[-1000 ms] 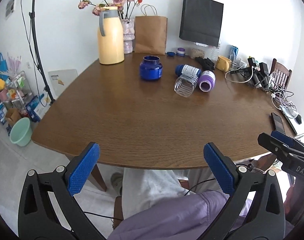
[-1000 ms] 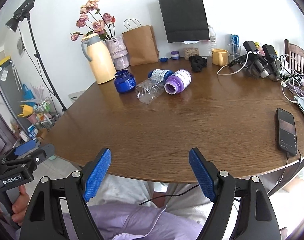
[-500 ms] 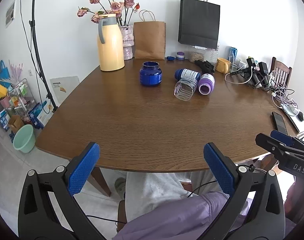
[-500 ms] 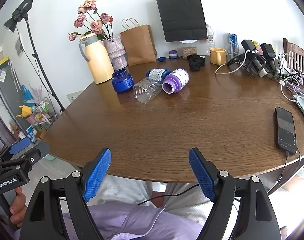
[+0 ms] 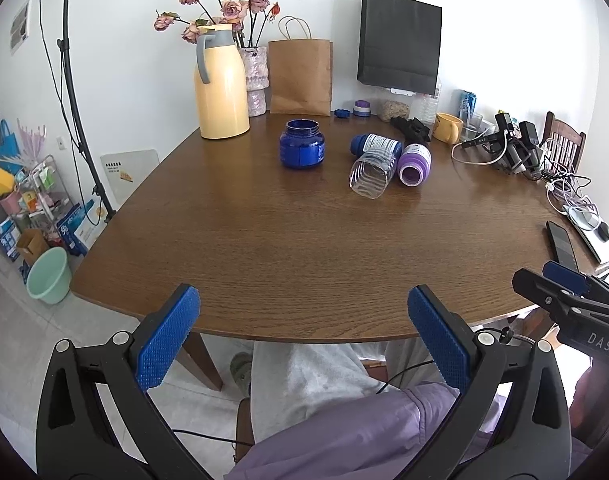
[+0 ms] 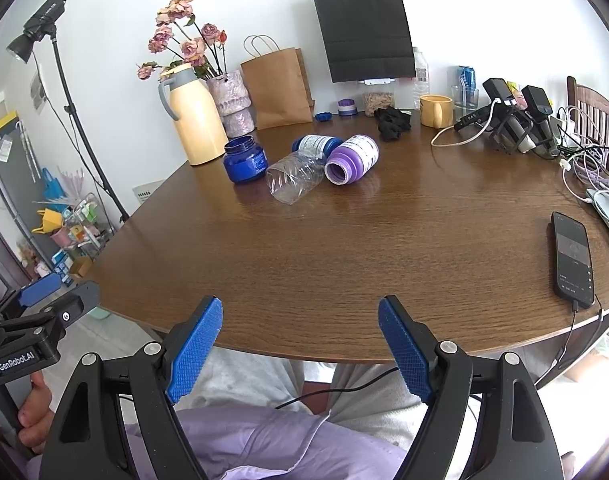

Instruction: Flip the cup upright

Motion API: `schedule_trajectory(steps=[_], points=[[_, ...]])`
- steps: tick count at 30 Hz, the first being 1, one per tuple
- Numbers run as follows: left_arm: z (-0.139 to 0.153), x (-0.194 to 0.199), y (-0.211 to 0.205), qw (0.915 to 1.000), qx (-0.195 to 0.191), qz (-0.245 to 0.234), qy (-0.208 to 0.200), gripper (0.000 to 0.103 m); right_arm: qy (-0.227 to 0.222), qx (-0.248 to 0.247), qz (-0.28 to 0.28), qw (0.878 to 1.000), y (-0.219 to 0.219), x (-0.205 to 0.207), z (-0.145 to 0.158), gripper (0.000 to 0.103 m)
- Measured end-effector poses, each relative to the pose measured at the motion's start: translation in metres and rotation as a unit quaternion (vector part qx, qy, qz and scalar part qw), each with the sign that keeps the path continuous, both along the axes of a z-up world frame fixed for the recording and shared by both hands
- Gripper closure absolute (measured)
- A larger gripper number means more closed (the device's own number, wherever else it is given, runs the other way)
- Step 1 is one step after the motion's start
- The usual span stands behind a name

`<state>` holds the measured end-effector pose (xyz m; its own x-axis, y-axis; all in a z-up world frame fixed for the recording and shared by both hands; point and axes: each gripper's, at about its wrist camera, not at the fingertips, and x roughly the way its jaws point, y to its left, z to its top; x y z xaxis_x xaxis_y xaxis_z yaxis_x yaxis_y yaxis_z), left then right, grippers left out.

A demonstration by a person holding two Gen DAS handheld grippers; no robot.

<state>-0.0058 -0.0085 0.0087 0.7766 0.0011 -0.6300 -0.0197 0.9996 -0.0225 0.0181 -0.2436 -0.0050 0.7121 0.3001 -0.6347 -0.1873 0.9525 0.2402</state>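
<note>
My left gripper (image 5: 302, 336) has its blue-padded fingers (image 5: 166, 336) spread wide apart, holding nothing, at the near edge of the desk (image 5: 288, 248). My right gripper (image 6: 300, 346) is the same, fingers (image 6: 402, 350) well apart and holding nothing, also at the near edge. Far across the desk I see three containers on their sides in a cluster: a clear plastic cup (image 6: 294, 176), a purple bottle (image 6: 352, 159) touching it, and a blue-capped bottle (image 6: 316, 145) behind. A blue jar (image 6: 244, 159) stands upright just beside them, near a yellow thermos (image 6: 194, 116). A phone (image 6: 572, 260) lies near my right side.
</note>
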Motion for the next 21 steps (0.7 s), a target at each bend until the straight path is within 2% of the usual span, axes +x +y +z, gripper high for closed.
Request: schedule_trajectory(steps=[21], points=[[0.0012, 0.0025, -0.0075, 0.9999, 0.004, -0.01, 0.002, 0.0, 0.003, 0.005, -0.004, 1.0, -0.0076, 0.0031, -0.0042, 0.019]])
